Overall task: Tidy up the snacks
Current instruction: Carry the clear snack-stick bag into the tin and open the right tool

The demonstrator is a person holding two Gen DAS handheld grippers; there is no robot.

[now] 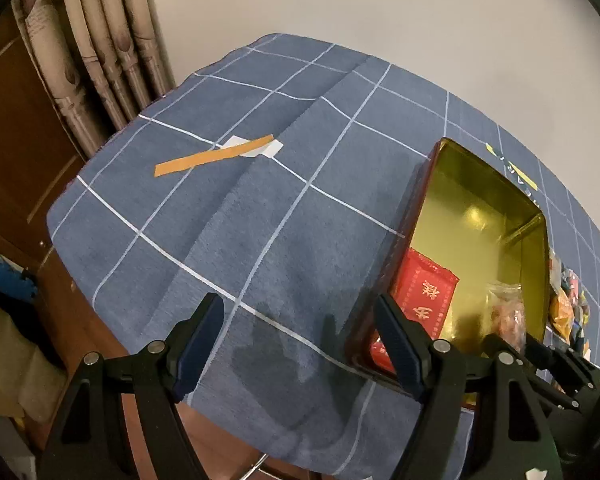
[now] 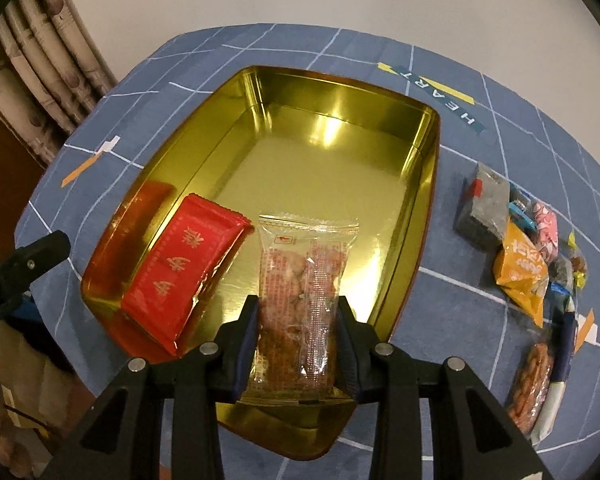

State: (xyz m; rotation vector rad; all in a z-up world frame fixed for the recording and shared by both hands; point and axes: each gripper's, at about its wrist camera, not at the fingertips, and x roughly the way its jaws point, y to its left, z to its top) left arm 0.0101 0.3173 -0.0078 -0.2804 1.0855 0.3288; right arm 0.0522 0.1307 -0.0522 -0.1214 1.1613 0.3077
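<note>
A gold tin box (image 2: 340, 128) lies on the blue checked tablecloth (image 2: 460, 300). A red snack packet (image 2: 184, 272) leans against the tin's near left wall. My right gripper (image 2: 298, 320) is shut on a clear packet of brown snacks (image 2: 300, 280), held over the tin's near end. In the left wrist view the tin box (image 1: 480, 200) is at the right, with the red packet (image 1: 424, 292) and the clear packet (image 1: 508, 312) in it. My left gripper (image 1: 300, 344) hangs open over bare cloth just left of the tin, holding nothing.
A heap of wrapped snacks (image 2: 520, 240) lies on the cloth right of the tin, with a round brown snack pack (image 2: 530, 384) nearer me. An orange tape strip (image 1: 216, 156) marks the cloth at left. Curtains (image 1: 100, 40) hang beyond the table's far left edge.
</note>
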